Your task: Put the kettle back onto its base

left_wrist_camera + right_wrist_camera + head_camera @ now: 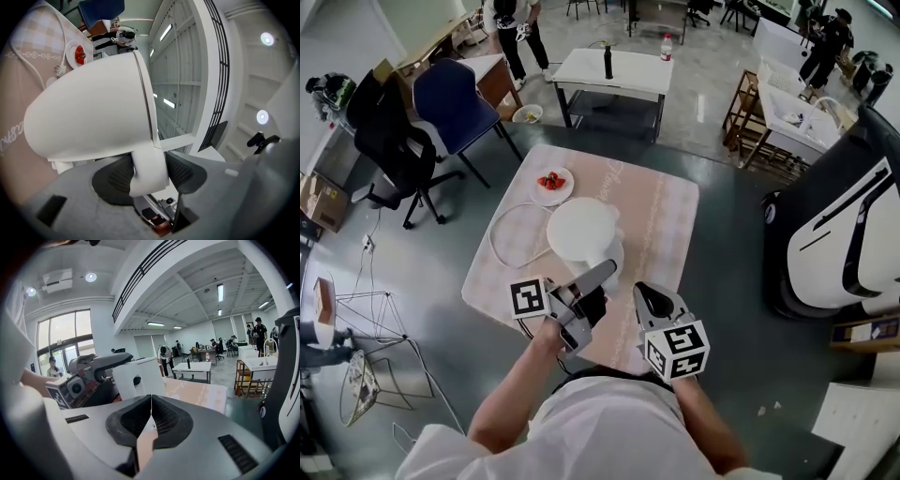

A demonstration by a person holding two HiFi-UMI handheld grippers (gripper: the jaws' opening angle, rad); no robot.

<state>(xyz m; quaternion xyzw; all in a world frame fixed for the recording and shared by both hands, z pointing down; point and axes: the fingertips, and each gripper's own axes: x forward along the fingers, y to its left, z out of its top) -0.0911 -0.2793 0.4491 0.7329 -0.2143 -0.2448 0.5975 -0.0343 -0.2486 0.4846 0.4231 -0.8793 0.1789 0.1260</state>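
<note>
A white kettle [581, 230] stands on the pink checked tablecloth [666, 216], over a white round base [617, 263] whose rim shows at its near right. Whether it rests on the base I cannot tell. My left gripper [596, 285] is shut on the kettle's handle [149, 164], with the pads pressed on both sides of it. The kettle's body [89, 112] fills the left gripper view. My right gripper [646, 298] hangs just right of the handle, shut on nothing, its pads [159, 416] touching. In the right gripper view the handle [136, 378] shows ahead.
A white power cord [511, 234] loops on the cloth left of the kettle. A plate of strawberries [551, 183] sits at the table's far left. A blue chair [455, 103], a black chair [389, 141] and a white table [614, 73] stand beyond.
</note>
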